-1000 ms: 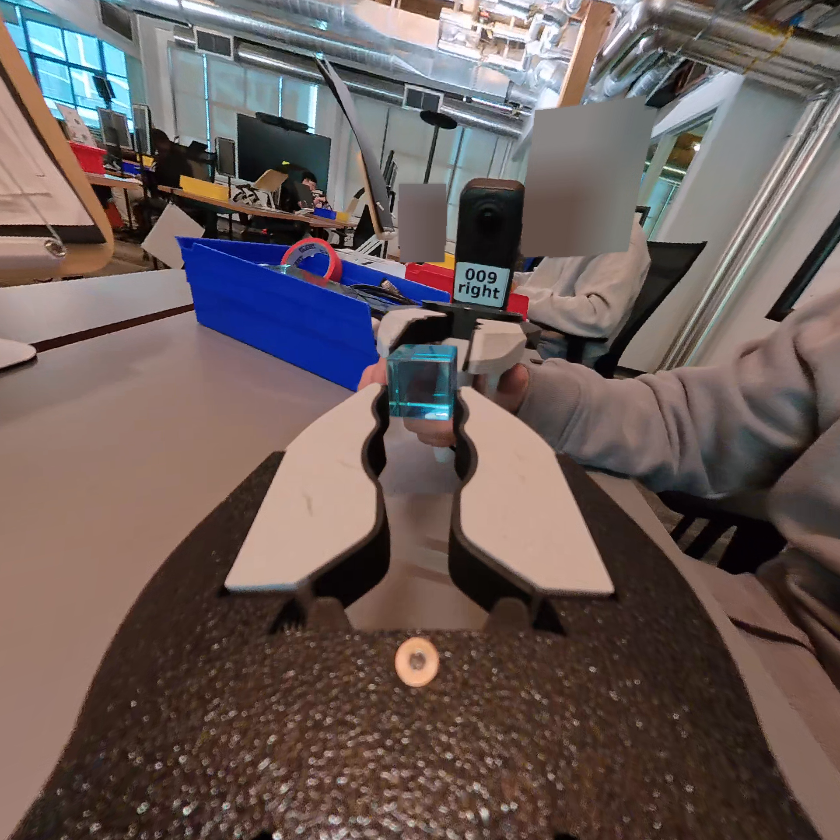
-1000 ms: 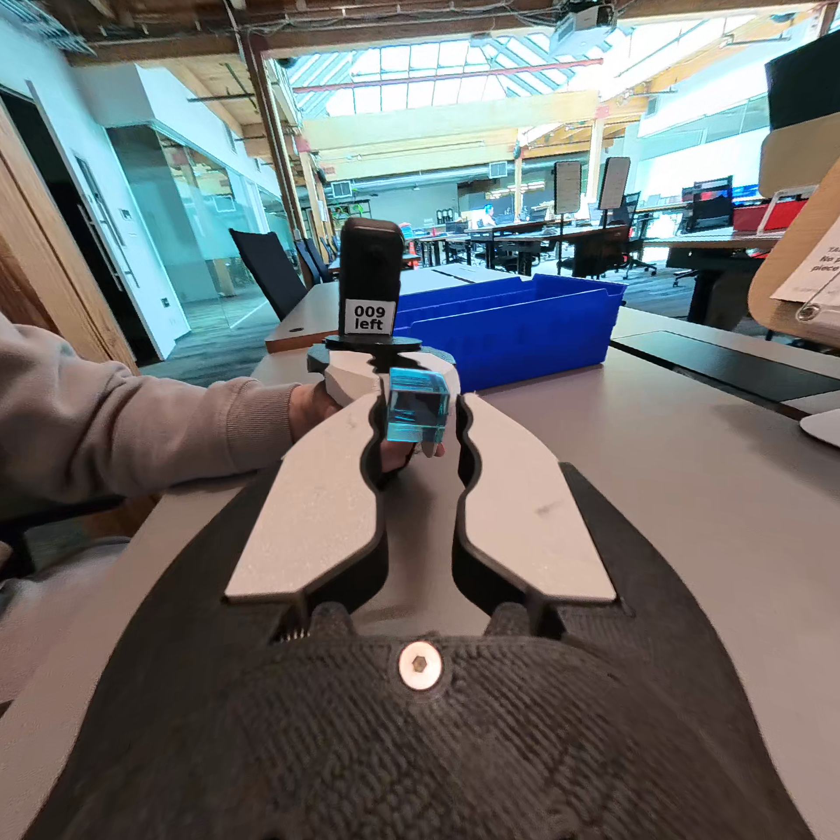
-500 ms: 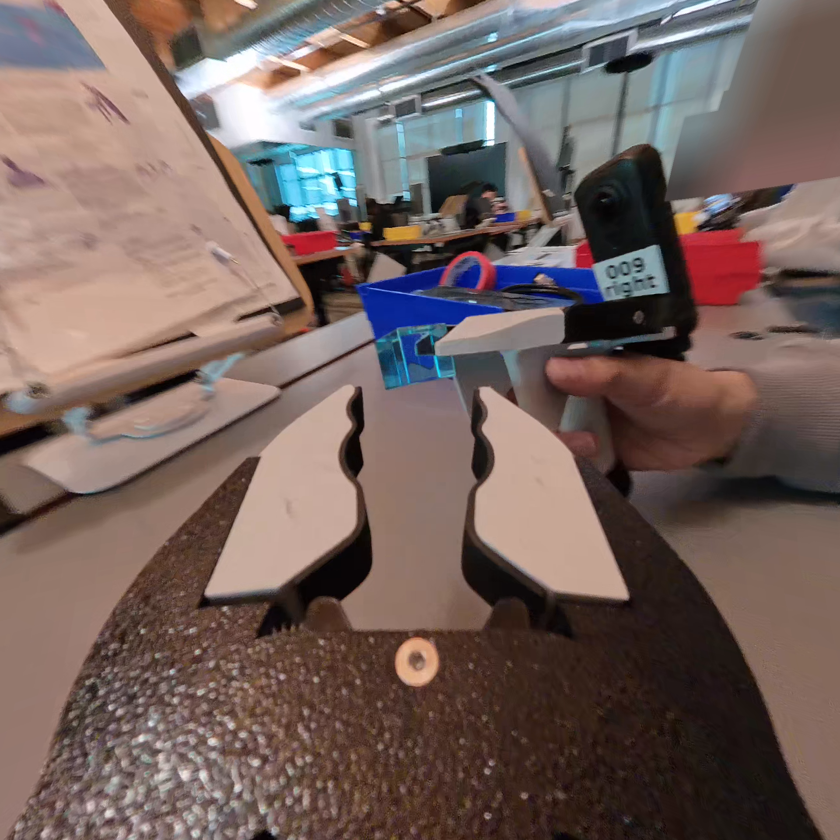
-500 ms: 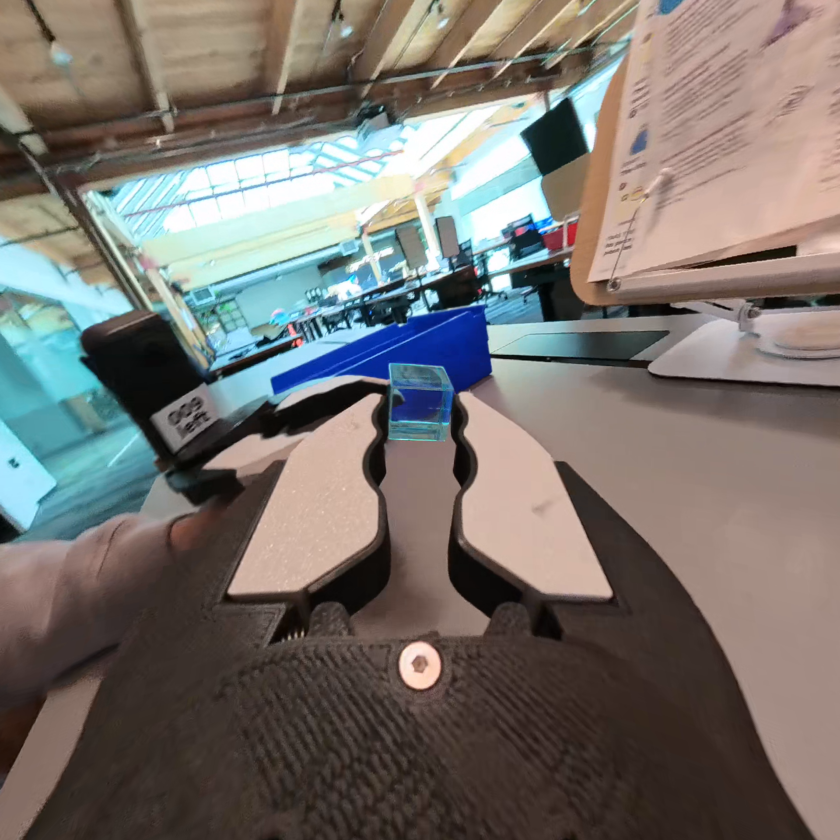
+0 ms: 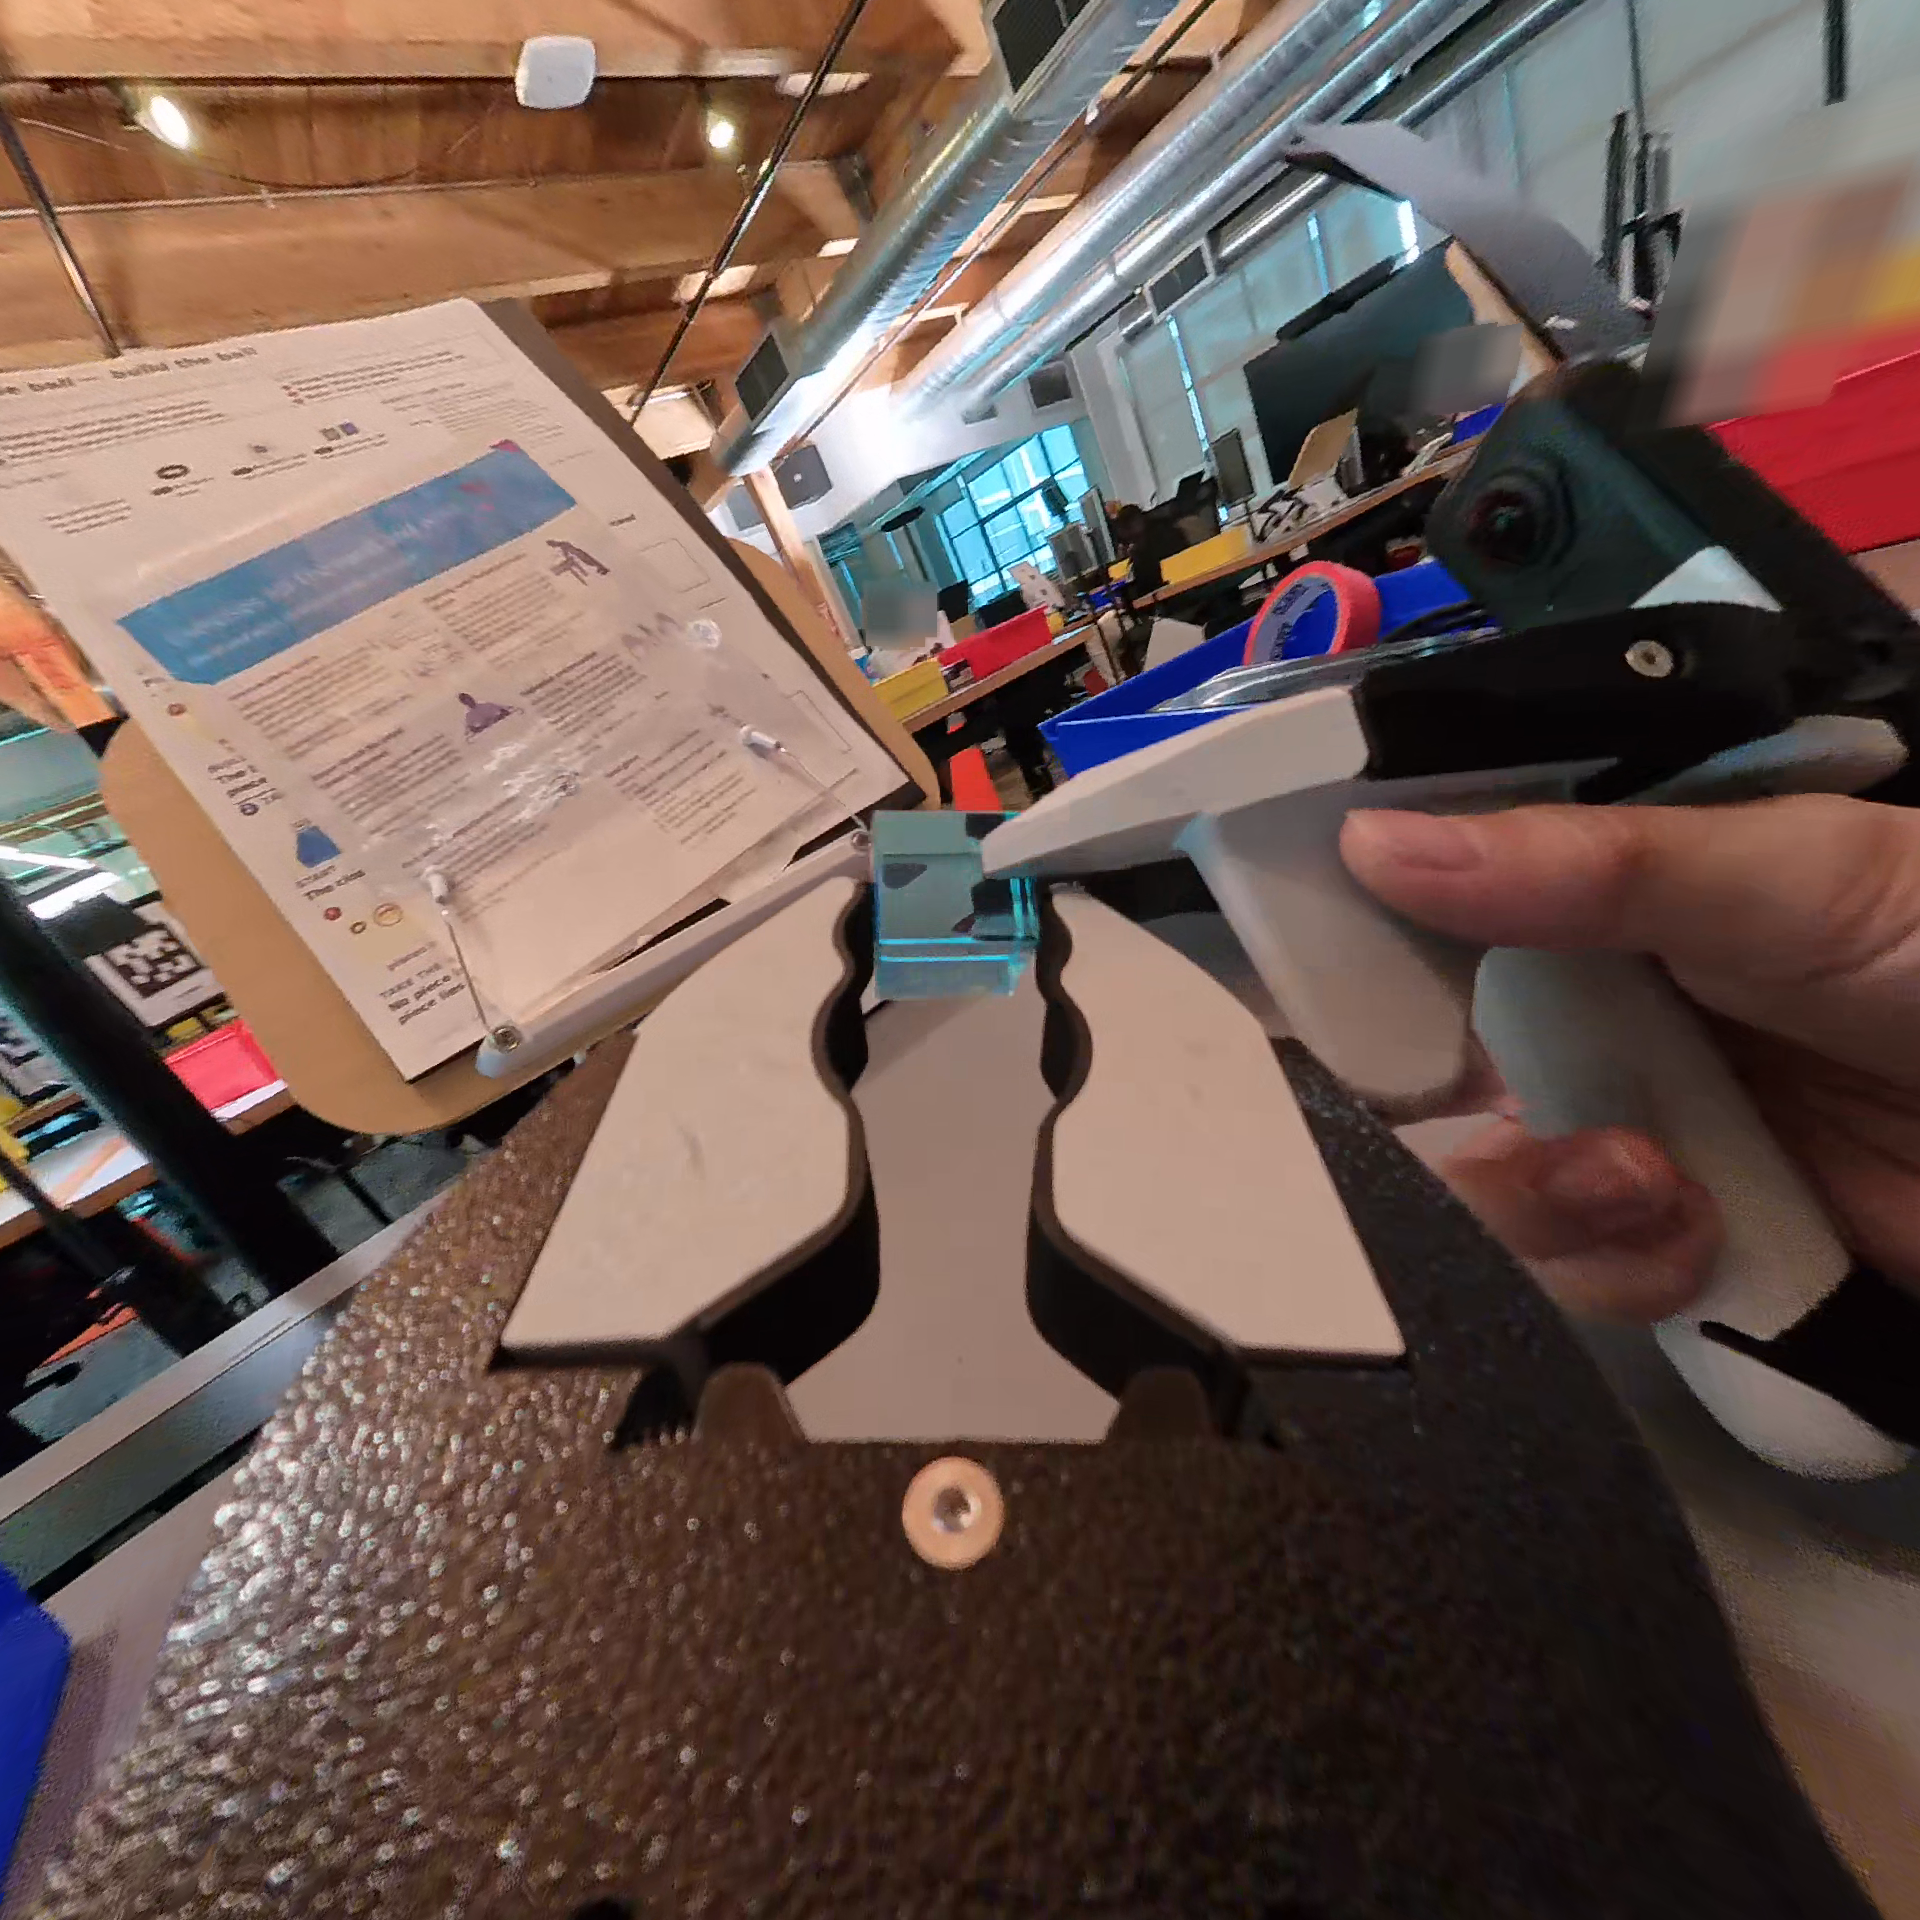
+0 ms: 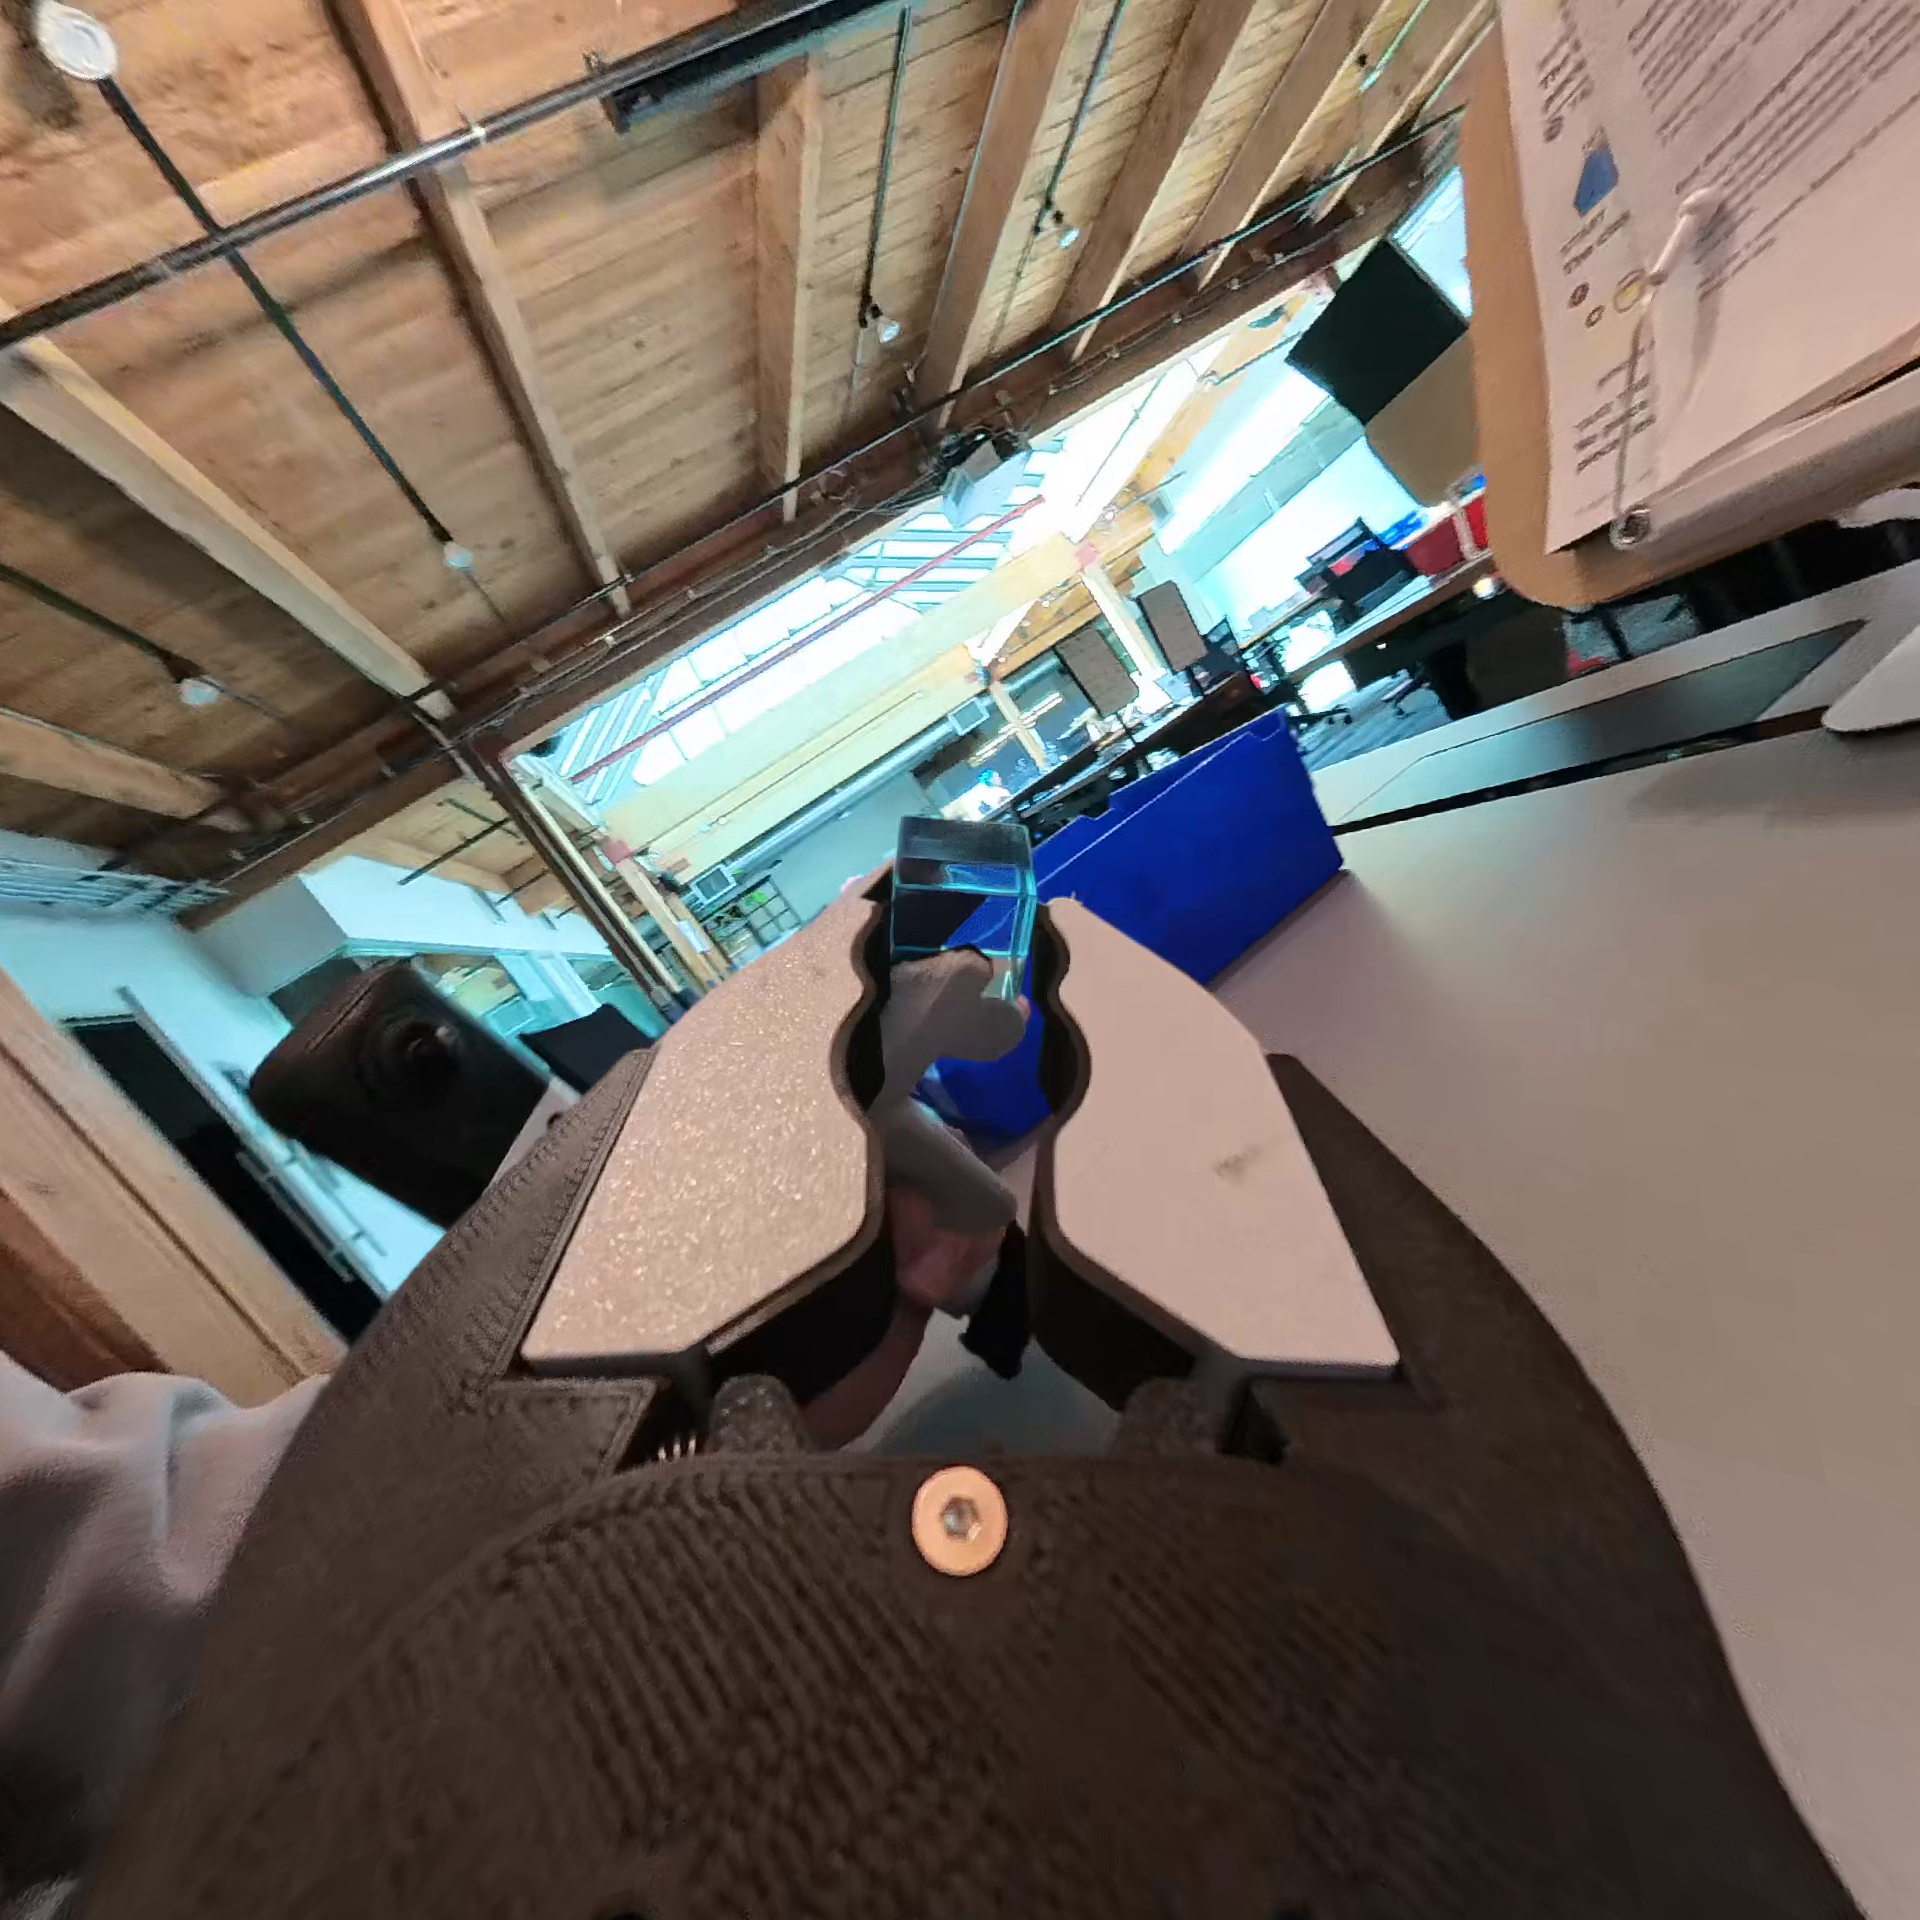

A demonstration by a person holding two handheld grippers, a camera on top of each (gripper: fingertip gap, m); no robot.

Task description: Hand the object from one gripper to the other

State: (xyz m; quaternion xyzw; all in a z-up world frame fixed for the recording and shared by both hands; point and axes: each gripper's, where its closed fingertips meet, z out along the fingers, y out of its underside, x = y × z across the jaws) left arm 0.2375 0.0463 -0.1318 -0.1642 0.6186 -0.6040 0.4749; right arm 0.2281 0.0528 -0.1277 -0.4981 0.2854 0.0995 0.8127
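- A ceiling of wooden beams (image 6: 644, 312) ran above the jaws, with small round lights (image 5: 166, 120) fixed to it.
- Silver ducts (image 5: 1164, 177) crossed overhead to the right of the jaws.
- Bright windows (image 5: 1013, 499) lit the far wall beyond the jaws.
- A grey counter (image 6: 1558, 1039) spread out right of the jaws.
- A blue bin (image 6: 1195, 862) sat on it just past the jaws.
- A tilted board with a printed sheet (image 5: 416, 665) stood left of the jaws.
- Distant desks carried red and yellow bins (image 5: 997, 639).
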